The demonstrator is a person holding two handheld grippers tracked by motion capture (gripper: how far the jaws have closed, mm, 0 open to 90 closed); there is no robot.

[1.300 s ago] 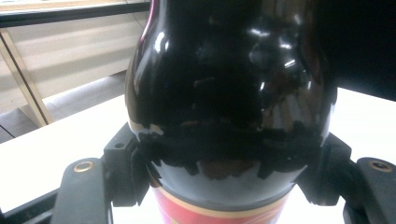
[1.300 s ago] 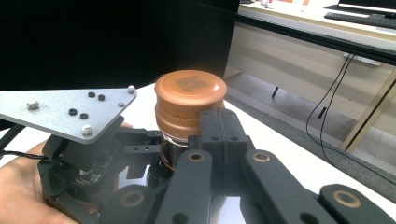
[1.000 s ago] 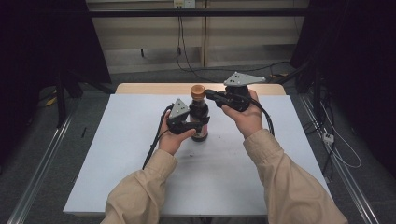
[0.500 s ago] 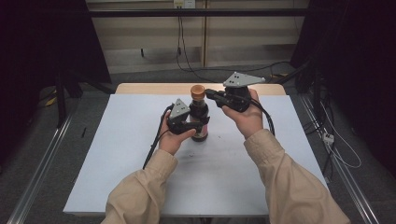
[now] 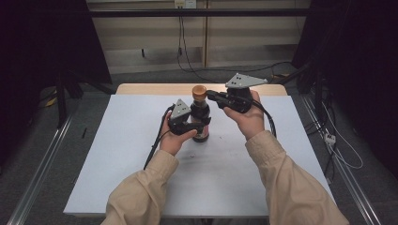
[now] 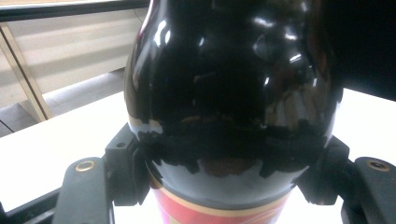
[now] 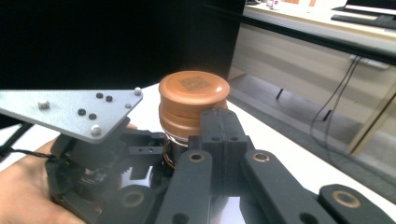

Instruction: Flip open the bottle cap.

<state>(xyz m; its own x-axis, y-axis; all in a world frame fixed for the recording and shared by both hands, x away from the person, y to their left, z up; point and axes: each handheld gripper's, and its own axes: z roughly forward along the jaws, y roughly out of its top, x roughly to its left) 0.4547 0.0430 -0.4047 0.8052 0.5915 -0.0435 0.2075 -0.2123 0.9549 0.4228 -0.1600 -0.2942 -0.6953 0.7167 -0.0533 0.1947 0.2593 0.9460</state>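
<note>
Your left claw (image 5: 201,123) is clamped around the belly of the dark bottle (image 5: 200,117), one jaw on each side just above the red label. The bottle is standing upright near the middle of the bench (image 5: 117,154), toward the far edge. Your right claw (image 5: 210,95) sits right up at the brown cap (image 7: 194,100), jaws pinched together beside it, not around it.
</note>
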